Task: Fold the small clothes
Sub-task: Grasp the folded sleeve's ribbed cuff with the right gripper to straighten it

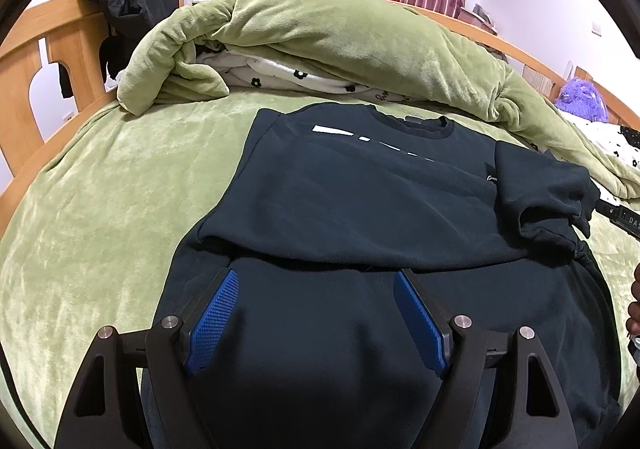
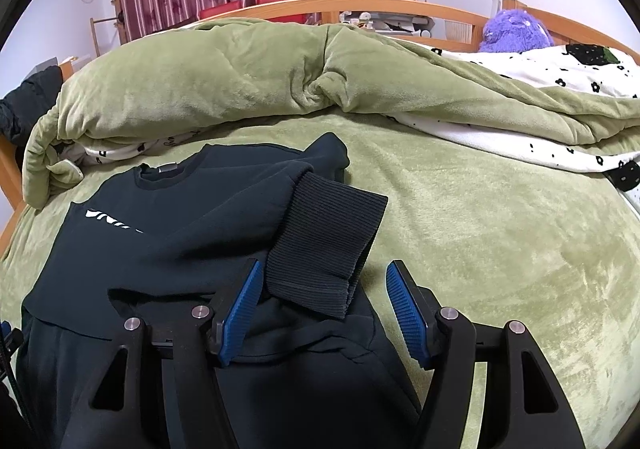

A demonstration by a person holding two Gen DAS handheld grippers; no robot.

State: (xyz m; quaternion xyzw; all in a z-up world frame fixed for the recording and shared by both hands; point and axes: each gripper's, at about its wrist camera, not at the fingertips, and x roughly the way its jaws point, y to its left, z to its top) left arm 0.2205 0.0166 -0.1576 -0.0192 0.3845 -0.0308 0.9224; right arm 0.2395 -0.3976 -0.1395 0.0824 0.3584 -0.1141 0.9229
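Observation:
A dark navy sweatshirt point(image 1: 360, 185) with white chest lettering lies on the green bed cover, collar at the far side, sleeves folded over its body. My left gripper point(image 1: 316, 281) is open and empty, hovering over the sweatshirt's lower part. In the right wrist view the sweatshirt point(image 2: 168, 233) lies at the left, and its ribbed cuff point(image 2: 328, 237) rests on the body between my fingers. My right gripper point(image 2: 324, 281) is open, its blue pads point(image 2: 404, 313) apart on either side of the cuff, not closed on it.
A rolled green duvet point(image 1: 340, 33) with white flowered lining lies across the far side of the bed. A wooden bed frame point(image 1: 48, 45) with a black jacket point(image 1: 132, 5) stands at the left. A purple plush toy point(image 2: 516, 29) sits at the far right.

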